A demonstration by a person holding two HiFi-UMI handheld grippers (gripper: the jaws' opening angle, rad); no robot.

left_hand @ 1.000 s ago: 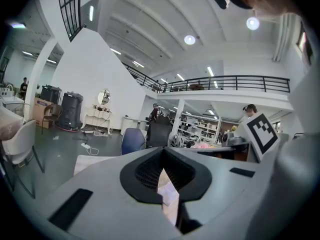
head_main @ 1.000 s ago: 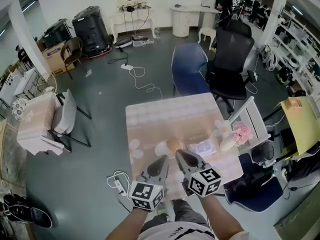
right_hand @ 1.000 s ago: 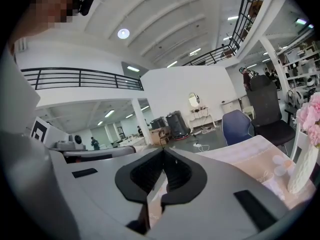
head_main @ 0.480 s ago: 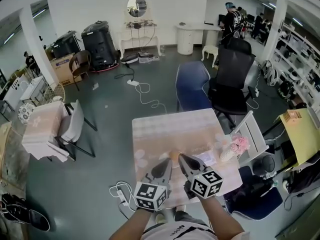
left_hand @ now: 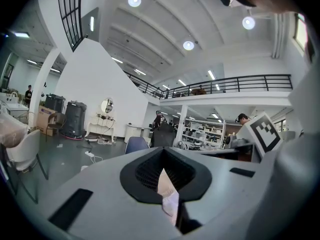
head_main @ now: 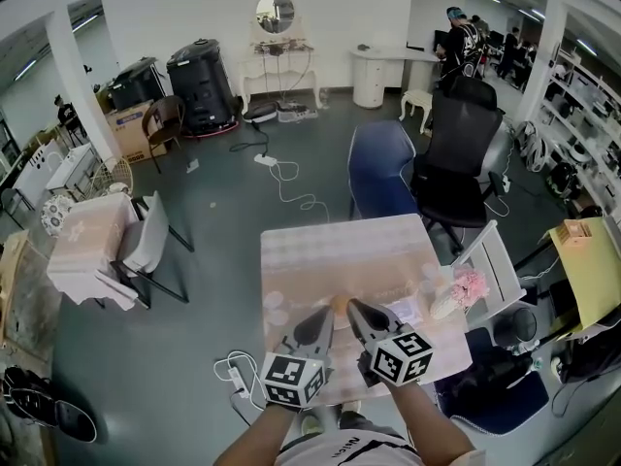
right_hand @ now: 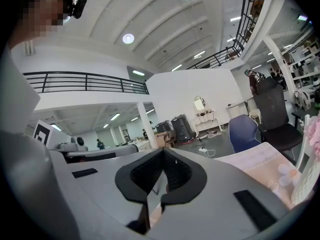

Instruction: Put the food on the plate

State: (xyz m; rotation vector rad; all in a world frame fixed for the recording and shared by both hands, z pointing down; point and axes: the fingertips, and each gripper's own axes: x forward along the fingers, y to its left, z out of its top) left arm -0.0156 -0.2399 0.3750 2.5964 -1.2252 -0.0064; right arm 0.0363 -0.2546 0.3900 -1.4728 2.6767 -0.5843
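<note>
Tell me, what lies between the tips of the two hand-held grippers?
In the head view, a small orange item, likely the food, rests on the table there.

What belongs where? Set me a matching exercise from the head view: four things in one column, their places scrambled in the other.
Things
1. blue padded chair
2. black mesh office chair
3. bunch of pink flowers
4. round white-framed mirror

Places
A. against the far white wall
B. by the right edge of the pale pink-clothed table
C. at the table's far edge
D. off the table's far right corner

Pairs: 1-C, 2-D, 3-B, 4-A
</note>
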